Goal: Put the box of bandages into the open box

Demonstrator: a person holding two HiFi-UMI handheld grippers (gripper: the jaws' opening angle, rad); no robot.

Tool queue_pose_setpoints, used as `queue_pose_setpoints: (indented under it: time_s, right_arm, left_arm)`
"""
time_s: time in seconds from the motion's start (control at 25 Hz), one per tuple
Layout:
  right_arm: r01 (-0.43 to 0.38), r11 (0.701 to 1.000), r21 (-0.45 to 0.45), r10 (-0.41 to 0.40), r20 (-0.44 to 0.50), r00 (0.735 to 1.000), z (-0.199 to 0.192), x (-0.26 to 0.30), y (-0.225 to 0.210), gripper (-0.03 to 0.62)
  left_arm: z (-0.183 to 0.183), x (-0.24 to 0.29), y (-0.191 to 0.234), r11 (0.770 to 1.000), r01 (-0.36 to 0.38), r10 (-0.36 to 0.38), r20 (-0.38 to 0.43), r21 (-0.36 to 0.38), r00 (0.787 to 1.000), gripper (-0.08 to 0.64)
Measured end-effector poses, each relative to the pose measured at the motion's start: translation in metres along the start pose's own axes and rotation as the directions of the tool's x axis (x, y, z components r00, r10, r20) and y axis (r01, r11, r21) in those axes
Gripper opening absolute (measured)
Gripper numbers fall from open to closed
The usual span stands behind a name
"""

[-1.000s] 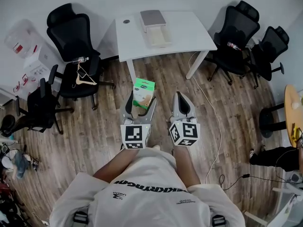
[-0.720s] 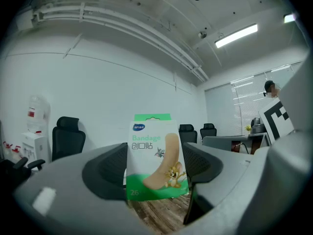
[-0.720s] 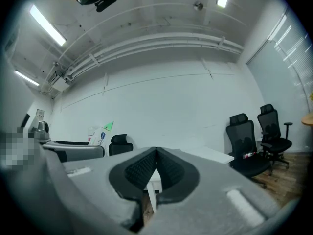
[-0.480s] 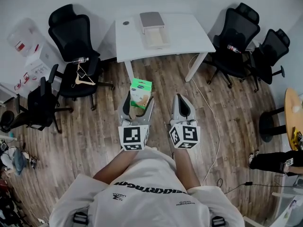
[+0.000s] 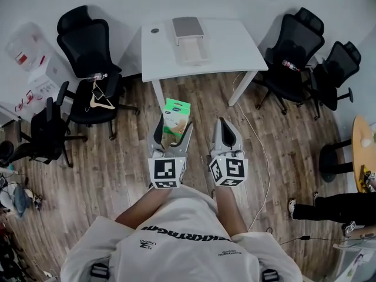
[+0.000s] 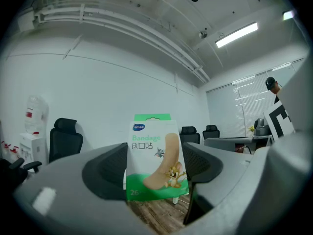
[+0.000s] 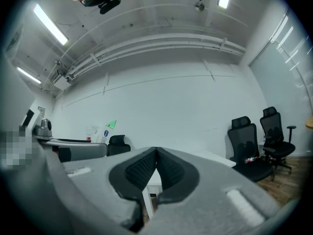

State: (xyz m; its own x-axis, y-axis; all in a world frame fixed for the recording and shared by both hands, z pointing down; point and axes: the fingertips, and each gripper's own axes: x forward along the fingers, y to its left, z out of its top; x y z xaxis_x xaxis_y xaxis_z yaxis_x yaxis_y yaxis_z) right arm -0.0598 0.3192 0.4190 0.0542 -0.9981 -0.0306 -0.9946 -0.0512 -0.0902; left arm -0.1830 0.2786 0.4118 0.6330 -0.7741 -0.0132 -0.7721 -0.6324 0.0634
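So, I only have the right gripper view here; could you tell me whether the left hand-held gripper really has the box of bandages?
Observer: Yes. The left hand-held gripper is shut on the box of bandages, which stands upright between its jaws.
Operator: Thank you. And where is the open box?
Observer: The open box lies on the white table ahead of both grippers, with its lid folded back toward the wall.
Operator: Is anything else on that table?
Observer: Only a small dark round thing near the far left corner, apart from the open box.
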Motion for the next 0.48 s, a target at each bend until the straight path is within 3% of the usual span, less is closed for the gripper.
queue_pose_setpoints:
  time_s: [0.48]
  right_arm:
    - [-0.031,1.0,0.004,0.031,-0.03,0.999,-0.02,0.089,-0.02,-0.002]
  left_arm:
    - [-0.019,0.083,0.035,0.999,-0.039,0.039,-0.035,-0.019,0.999,0.359]
